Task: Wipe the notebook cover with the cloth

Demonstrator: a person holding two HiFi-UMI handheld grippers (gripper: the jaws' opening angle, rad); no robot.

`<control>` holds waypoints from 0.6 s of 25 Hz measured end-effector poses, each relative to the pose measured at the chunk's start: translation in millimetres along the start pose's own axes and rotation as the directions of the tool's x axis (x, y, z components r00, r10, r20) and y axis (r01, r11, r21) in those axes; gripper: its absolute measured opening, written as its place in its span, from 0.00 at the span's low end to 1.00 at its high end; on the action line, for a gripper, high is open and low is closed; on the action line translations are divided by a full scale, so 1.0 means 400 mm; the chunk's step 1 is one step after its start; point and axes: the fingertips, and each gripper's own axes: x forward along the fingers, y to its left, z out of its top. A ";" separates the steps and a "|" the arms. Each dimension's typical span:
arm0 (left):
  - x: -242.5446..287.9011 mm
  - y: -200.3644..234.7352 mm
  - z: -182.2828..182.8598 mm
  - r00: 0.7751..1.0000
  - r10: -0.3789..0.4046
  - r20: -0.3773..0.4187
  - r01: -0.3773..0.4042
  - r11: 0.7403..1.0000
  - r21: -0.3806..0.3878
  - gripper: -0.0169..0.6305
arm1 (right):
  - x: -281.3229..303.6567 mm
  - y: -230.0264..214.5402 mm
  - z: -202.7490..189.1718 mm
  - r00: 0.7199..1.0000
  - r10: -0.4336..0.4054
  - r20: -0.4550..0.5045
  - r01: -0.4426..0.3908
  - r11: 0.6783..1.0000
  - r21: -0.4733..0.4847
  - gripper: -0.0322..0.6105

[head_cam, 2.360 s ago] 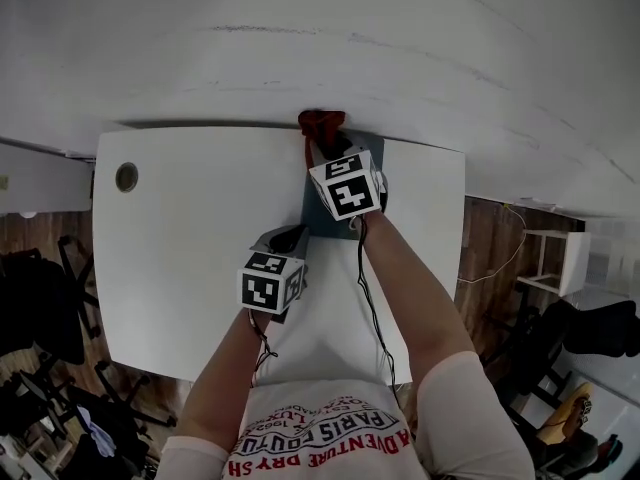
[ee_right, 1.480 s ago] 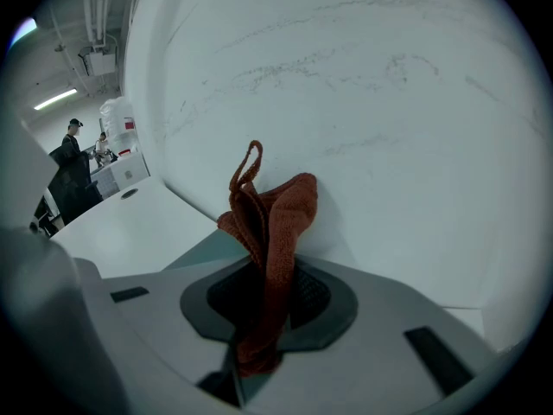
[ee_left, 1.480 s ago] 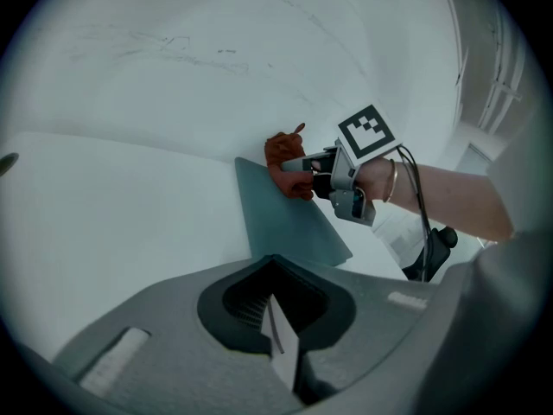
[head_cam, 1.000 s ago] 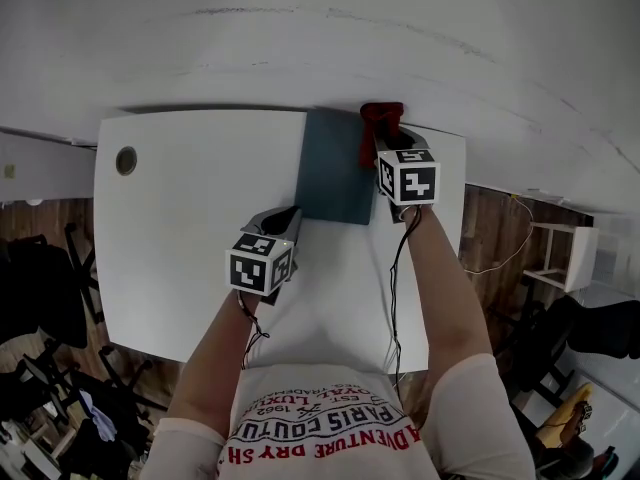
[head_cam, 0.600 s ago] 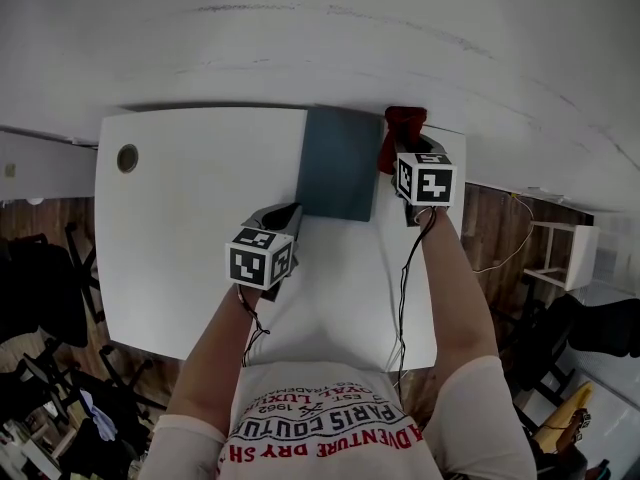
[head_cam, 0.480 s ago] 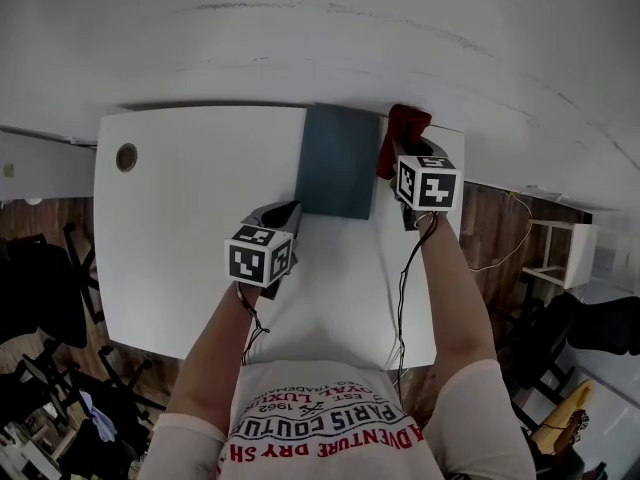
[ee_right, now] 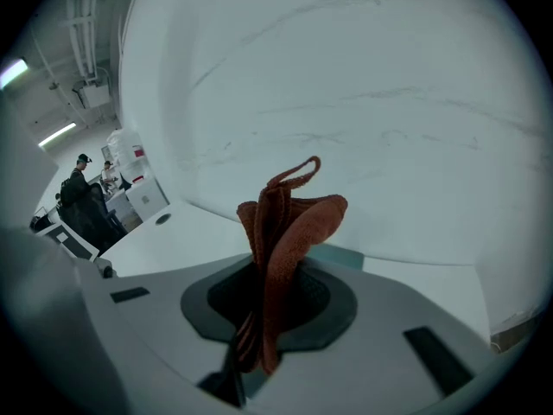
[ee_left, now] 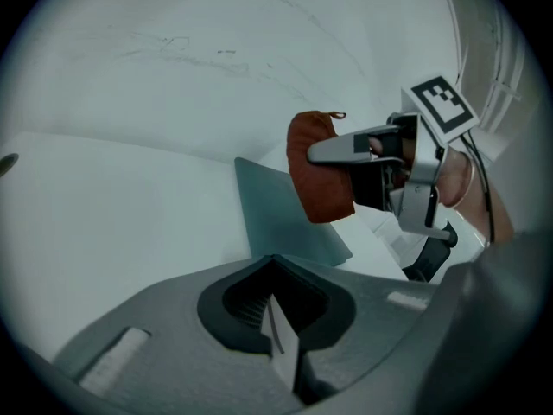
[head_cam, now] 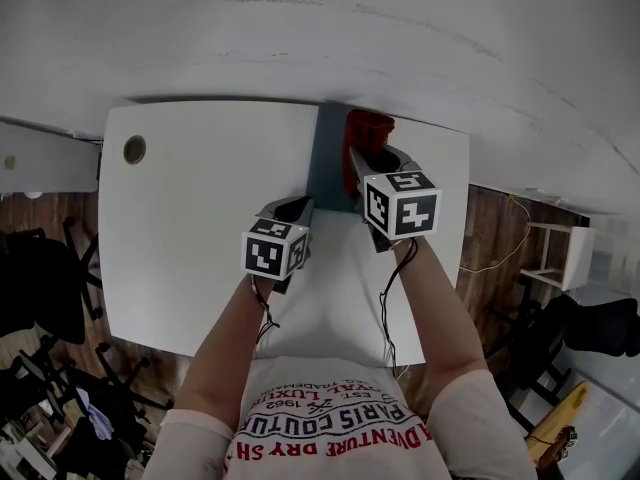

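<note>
A dark teal notebook point(head_cam: 330, 158) lies flat at the far edge of the white table point(head_cam: 200, 228), against the wall. My right gripper point(head_cam: 362, 163) is shut on a rust-red cloth point(head_cam: 368, 128) and hangs over the notebook's right part, hiding it. In the right gripper view the cloth point(ee_right: 281, 232) stands up out of the jaws, with a strip of notebook point(ee_right: 339, 256) behind it. My left gripper point(head_cam: 292, 210) is shut with nothing in it, at the notebook's near left corner. The left gripper view shows the notebook point(ee_left: 281, 214), the cloth point(ee_left: 318, 178) and the right gripper point(ee_left: 363, 150) ahead.
A round cable hole point(head_cam: 134, 149) sits in the table's far left corner. A white wall point(head_cam: 320, 38) runs right behind the table. Wooden floor, black chairs point(head_cam: 40, 298) at the left and a white stool point(head_cam: 555, 258) at the right surround it.
My right gripper has carried the cloth leftwards, from beside the notebook's right edge to over its right part, and risen towards the head camera. The left gripper has barely moved.
</note>
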 end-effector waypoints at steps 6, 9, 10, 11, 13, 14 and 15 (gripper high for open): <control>-0.001 0.000 0.001 1.000 0.012 0.004 -0.013 1.000 0.012 0.04 | 0.086 0.118 -0.018 0.996 0.078 -0.053 -0.076 0.996 0.036 0.16; 0.001 -0.002 0.002 1.000 0.010 0.008 -0.011 1.000 0.015 0.04 | 0.125 0.137 -0.047 0.990 0.113 -0.088 -0.102 0.987 0.123 0.16; 0.001 -0.002 0.003 1.000 0.009 0.009 -0.010 1.000 0.015 0.04 | 0.135 0.137 -0.055 0.989 0.110 -0.099 -0.097 0.987 0.126 0.16; 0.001 -0.001 0.004 1.000 0.009 0.010 -0.009 1.000 0.015 0.04 | 0.144 0.135 -0.062 0.989 0.099 -0.109 -0.087 0.990 0.113 0.16; 0.001 0.001 0.004 1.000 0.009 0.009 -0.009 1.000 0.015 0.04 | 0.158 0.125 -0.074 0.990 0.073 -0.125 -0.063 0.995 0.075 0.16; 0.001 0.001 0.003 1.000 0.009 0.008 -0.009 1.000 0.015 0.04 | 0.162 0.120 -0.078 0.990 0.063 -0.129 -0.055 0.996 0.064 0.16; 0.001 0.001 0.002 1.000 0.009 0.007 -0.009 1.000 0.016 0.04 | 0.166 0.116 -0.081 0.990 0.056 -0.131 -0.049 0.997 0.057 0.16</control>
